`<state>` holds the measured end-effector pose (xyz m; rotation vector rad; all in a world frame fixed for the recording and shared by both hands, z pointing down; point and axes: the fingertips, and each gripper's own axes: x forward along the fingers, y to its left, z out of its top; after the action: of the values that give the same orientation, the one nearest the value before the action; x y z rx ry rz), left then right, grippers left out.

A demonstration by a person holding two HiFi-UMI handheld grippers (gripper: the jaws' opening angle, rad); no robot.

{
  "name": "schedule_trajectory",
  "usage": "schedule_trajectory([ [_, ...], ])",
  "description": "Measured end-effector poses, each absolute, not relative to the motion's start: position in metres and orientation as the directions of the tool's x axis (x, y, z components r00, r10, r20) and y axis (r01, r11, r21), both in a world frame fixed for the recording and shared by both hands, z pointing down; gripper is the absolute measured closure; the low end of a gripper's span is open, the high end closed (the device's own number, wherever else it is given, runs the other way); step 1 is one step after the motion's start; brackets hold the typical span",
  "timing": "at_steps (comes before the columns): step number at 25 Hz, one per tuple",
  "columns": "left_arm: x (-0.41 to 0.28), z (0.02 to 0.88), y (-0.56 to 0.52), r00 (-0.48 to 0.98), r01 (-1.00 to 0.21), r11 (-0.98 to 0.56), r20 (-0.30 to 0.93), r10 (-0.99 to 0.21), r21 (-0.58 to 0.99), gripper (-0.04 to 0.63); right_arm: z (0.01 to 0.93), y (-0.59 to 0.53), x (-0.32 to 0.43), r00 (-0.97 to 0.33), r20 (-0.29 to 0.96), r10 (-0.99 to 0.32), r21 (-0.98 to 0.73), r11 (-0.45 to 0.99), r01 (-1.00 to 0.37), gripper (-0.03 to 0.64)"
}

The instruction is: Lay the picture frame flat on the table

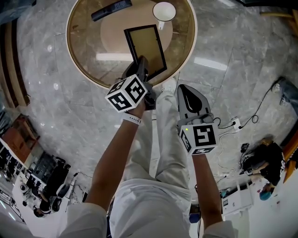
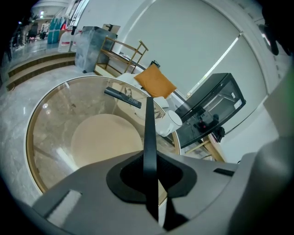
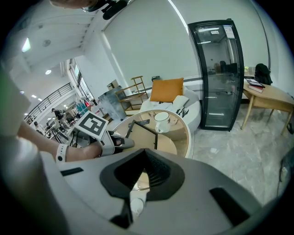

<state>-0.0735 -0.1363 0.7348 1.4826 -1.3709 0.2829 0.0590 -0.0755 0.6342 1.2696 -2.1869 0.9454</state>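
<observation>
Indoors, left fingers pinch the picture frame over a round glass table; right fingers closed.

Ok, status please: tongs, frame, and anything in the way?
Left tongs shut on picture frame edge; right tongs empty, aside. Frame tilted over table, not flat yet. Mug close to its far corner.

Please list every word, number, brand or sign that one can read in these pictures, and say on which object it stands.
No text can be read in any view.
Left marker cube: black-and-white square pattern only, no letters.
Right marker cube: the same.
Glass-door cabinet: strip at its top, too blurred to read.
Remote control: markings too small to read.
</observation>
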Motion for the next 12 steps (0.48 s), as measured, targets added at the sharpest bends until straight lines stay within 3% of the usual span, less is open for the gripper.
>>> schedule_trajectory([
  [12, -0.0744, 0.7389, -0.1368, 0.282, -0.901, 0.129, 0.784, -0.553, 0.415, 0.545, 0.6363, -0.0759, 0.0557, -0.483, 0.662, -0.574, -0.338, 0.347, -0.875, 0.612],
])
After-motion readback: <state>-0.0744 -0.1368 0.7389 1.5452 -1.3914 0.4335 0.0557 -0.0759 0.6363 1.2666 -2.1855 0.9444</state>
